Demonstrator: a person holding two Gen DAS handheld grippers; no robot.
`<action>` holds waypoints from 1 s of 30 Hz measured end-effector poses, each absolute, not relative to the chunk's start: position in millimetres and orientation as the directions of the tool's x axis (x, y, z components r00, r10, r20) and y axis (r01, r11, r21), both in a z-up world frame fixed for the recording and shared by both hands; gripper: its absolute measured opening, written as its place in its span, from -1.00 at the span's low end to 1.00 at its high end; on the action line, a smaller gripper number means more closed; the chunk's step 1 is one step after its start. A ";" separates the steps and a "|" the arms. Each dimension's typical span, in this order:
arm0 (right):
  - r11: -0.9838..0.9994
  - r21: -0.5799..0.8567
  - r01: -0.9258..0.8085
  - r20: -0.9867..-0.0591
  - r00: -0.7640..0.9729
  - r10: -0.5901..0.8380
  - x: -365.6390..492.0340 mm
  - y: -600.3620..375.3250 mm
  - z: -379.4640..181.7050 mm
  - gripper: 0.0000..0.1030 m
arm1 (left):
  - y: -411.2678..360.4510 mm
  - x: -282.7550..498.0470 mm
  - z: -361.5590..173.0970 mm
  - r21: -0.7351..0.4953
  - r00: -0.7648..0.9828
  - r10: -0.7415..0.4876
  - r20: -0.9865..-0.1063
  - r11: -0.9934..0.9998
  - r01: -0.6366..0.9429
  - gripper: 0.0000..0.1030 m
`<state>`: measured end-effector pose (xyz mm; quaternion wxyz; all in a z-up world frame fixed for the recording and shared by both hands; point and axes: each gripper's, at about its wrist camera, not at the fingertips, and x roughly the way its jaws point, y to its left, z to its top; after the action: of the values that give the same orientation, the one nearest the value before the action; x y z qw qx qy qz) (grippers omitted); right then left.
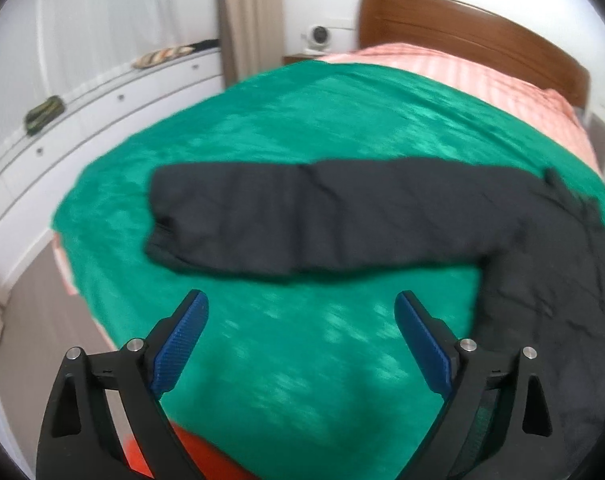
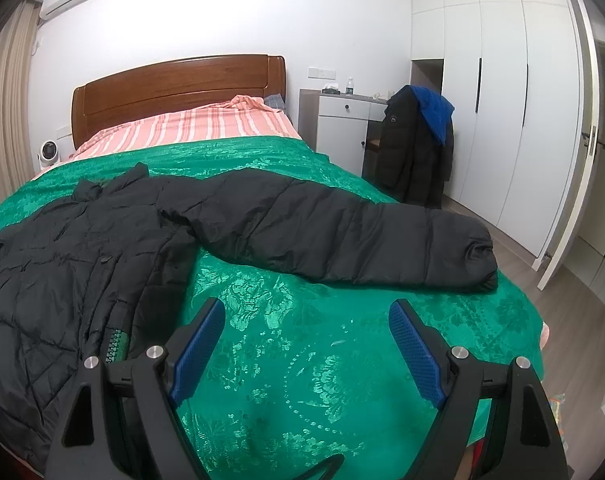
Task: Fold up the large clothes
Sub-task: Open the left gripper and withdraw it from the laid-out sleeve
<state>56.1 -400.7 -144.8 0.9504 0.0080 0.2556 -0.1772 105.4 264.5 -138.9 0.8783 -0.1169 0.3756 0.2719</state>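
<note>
Here, the black jacket (image 2: pixel 102 240) lies on the green bedspread (image 2: pixel 302 360), sleeves outstretched; the left gripper (image 1: pixel 302 320) and right gripper (image 2: pixel 306 326) hover spread wide, empty.

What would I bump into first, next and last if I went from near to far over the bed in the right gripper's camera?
right gripper → green bedspread → black puffer coat's sleeve → pink striped sheet → wooden headboard → white wall

Left wrist view was motion-blurred. Black quilted puffer jacket (image 2: pixel 82 248) ran off the left edge; its hem was unseen.
</note>
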 end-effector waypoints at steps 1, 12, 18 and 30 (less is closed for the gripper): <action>0.937 -0.076 0.341 -0.489 0.807 -0.333 56.3 -400.7 -144.9 0.62 | 258.4 105.9 -140.6 -0.002 0.576 0.379 -0.724 0.835 -0.551 0.84; 0.937 -0.077 0.341 -0.492 0.804 -0.333 56.6 -400.7 -144.9 0.62 | 242.5 119.7 -192.2 -0.052 0.526 0.242 -0.815 0.874 -0.483 0.88; 0.937 -0.076 0.341 -0.493 0.804 -0.332 56.8 -400.6 -144.9 0.62 | 241.7 119.2 -210.3 -0.051 0.513 0.239 -0.824 0.872 -0.487 0.98; 0.937 -0.078 0.340 -0.501 0.800 -0.332 59.1 -400.6 -146.7 0.62 | 244.9 120.3 -219.2 -0.056 0.511 0.224 -0.830 0.879 -0.474 0.99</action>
<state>59.1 -400.6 -146.7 0.9485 0.0079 0.2624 -0.1770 120.3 244.9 -219.2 0.8580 -0.1392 0.4506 0.2034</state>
